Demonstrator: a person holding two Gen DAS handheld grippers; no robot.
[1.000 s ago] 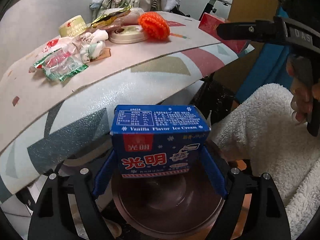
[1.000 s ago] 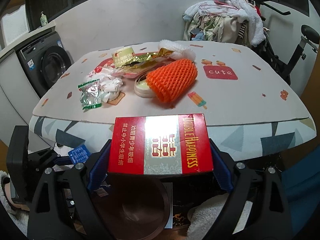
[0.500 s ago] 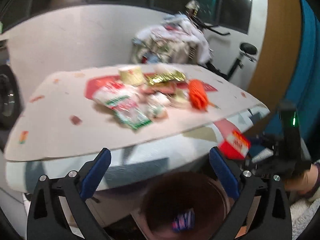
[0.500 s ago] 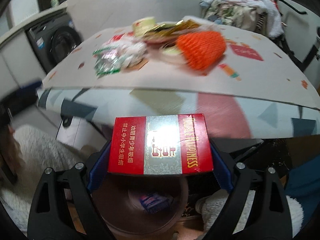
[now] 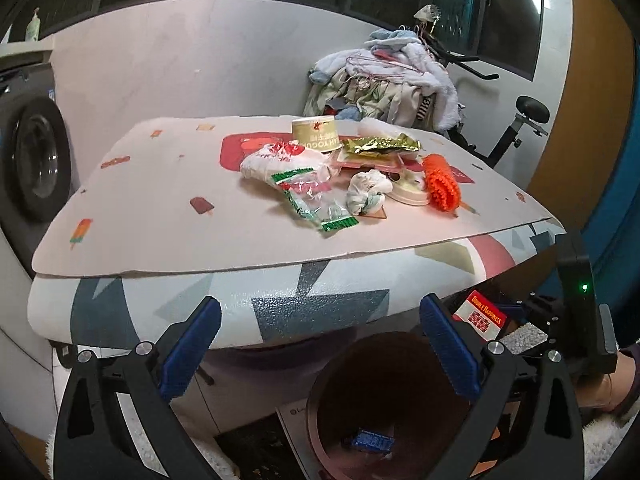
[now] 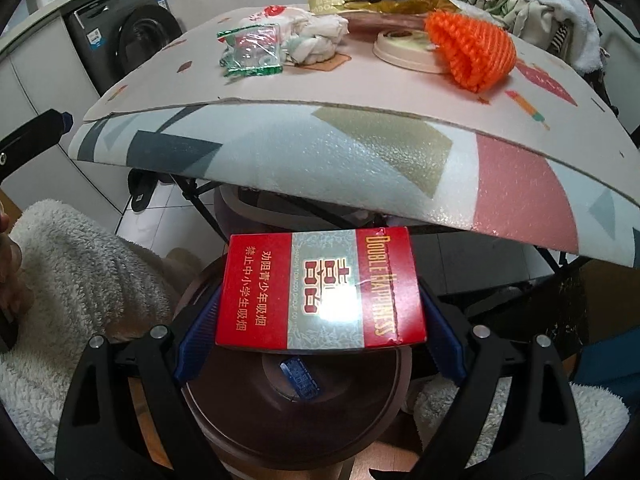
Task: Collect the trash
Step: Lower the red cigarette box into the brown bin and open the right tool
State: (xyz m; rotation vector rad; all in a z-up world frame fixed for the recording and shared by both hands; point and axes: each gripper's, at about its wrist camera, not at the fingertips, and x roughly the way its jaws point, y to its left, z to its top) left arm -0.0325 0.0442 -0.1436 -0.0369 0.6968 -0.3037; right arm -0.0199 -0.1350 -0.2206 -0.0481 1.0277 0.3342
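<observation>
Gripping one red carton (image 6: 320, 288), the right gripper (image 6: 320, 320) hangs over one bin (image 6: 296, 412); left gripper (image 5: 320, 344) open, empty.

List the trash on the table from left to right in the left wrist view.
White bag → green-edged wrapper → crumpled tissue → lid → orange net.

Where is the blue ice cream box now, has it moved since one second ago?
Yes. The blue ice cream box left the left gripper, whose jaws now stand open and empty, and dropped to the bottom of the brown bin below the table edge.
</observation>
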